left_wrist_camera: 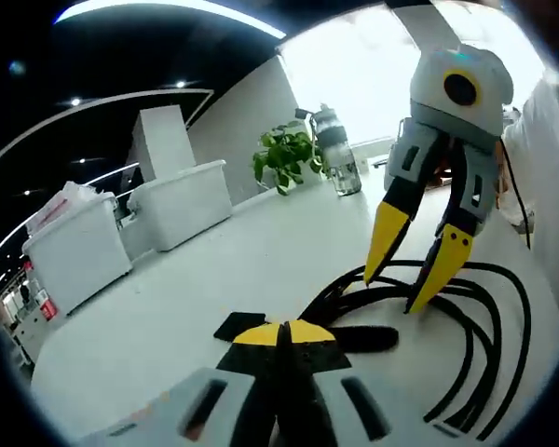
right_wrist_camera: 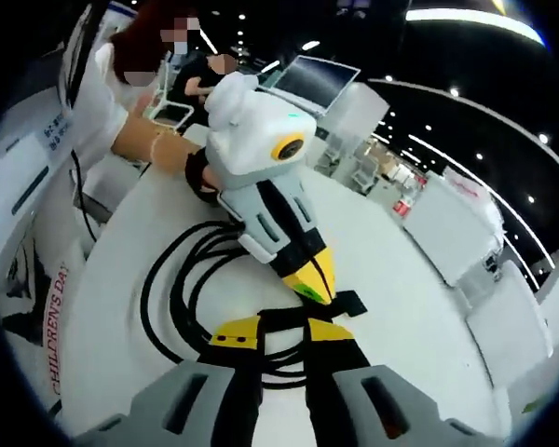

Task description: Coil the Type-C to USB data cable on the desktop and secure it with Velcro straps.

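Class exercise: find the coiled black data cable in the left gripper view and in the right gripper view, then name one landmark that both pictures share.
Left gripper view: the black data cable loops across the white desktop at lower right, under the right hand-held gripper.
Right gripper view: the cable coils at centre-left, beside the left hand-held gripper.
Shared landmark: the black Velcro strap lying by the coil.

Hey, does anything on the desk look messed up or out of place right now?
Nothing looks spilled or damaged. The black cable lies in loose, uneven loops on the white desk, and the black strap lies flat across it, not yet wrapped round.
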